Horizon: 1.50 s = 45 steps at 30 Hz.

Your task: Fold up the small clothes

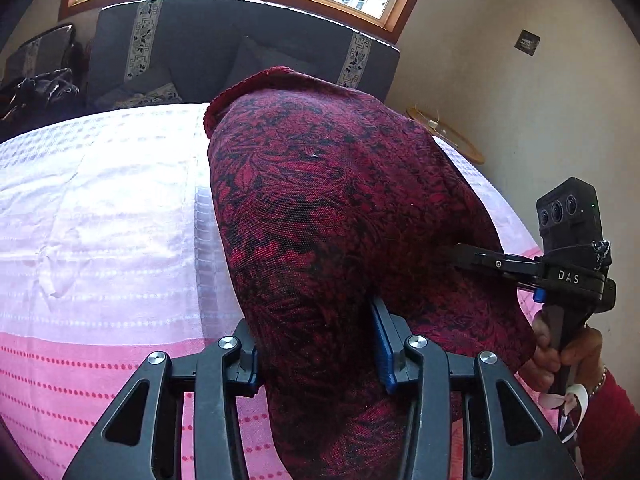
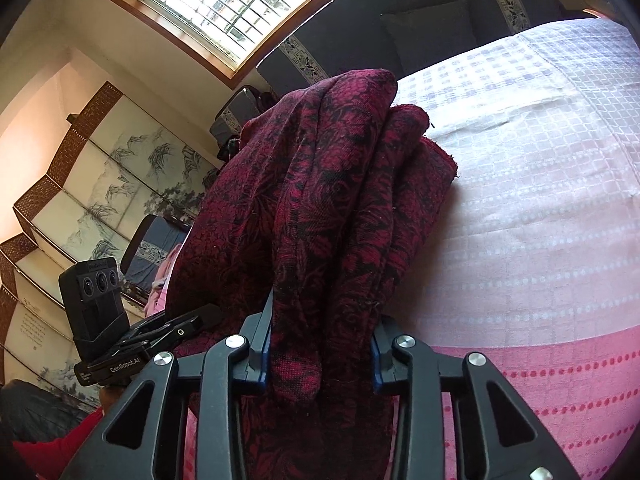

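Garment (image 1: 340,208) pinched by L gripper (image 1: 316,356) & R gripper (image 2: 320,350); fingertips hidden.

Home, looks like a bedroom or sitting room: bed with pink-white woven spread (image 1: 100,208), dark sofa (image 1: 240,40) with patterned trim under a wood-framed window (image 2: 208,4), painted folding screen (image 2: 92,184) along the wall.
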Available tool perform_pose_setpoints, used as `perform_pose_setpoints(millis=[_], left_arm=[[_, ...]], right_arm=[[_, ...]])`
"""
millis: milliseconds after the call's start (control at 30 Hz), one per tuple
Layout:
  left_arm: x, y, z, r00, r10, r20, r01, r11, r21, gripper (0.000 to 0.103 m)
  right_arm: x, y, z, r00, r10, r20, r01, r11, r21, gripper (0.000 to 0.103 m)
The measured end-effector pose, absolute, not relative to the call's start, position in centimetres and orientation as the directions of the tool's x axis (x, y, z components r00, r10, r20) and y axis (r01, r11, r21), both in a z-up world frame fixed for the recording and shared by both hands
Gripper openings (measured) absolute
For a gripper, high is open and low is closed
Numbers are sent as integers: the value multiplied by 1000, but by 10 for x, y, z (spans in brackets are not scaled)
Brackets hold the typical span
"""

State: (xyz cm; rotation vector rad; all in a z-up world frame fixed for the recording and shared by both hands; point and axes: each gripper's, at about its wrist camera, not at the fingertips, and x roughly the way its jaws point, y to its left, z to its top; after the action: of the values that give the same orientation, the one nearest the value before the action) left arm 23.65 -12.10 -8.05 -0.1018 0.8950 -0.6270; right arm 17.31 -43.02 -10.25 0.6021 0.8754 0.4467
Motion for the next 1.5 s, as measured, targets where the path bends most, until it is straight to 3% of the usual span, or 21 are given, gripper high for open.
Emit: perform_pose_setpoints(millis=[667,1500], left_arm=[[179,-59,-37,585,-407,-702,414,894,-173,44],[82,-18,-43,576,-406,-709,434,887,-157,44]], right_arm=[[166,-358,-72,580,636,-509,-215,723,657,31],[67,-321,-62,597,631,-496,-253,735,630,31]])
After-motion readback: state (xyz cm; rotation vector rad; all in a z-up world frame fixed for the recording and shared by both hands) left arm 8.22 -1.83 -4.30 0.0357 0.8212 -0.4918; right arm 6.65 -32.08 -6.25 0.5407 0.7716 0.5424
